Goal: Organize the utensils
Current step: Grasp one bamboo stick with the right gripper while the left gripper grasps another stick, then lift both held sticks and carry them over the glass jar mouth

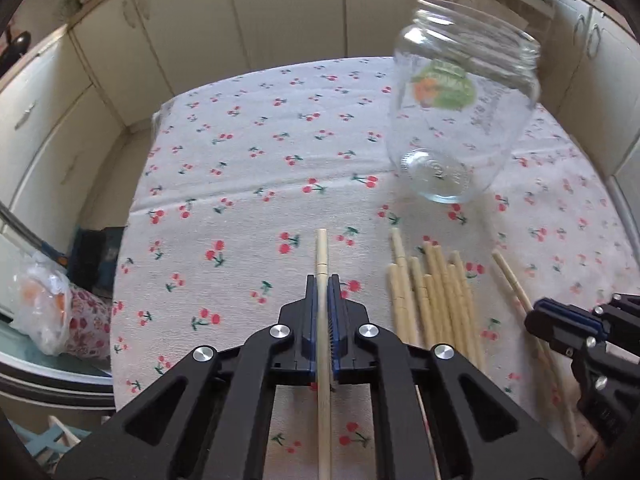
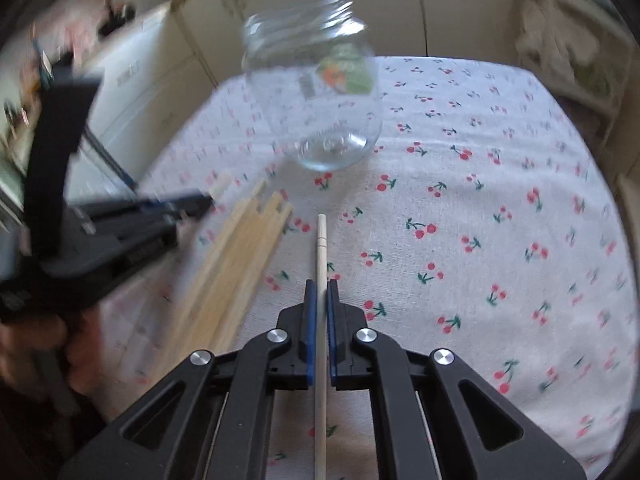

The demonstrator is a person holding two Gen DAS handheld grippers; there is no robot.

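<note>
cherry-print tablecloth (image 1: pixel 248 184) covers the table; empty glass jar (image 1: pixel 460 120) stands far side; loose chopsticks (image 1: pixel 436 304) lie between the tongs; left gripper (image 1: pixel 322 284) clenches one chopstick (image 1: pixel 322 248); right gripper (image 2: pixel 321 288) clenches another chopstick (image 2: pixel 321 240).

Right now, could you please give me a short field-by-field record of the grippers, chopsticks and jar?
left gripper: shut on one chopstick
right gripper: shut on another chopstick
loose chopsticks: piled on the tablecloth, between the two grippers
glass jar: upright, empty, mouth open, beyond the pile
jar label: green and orange
</note>
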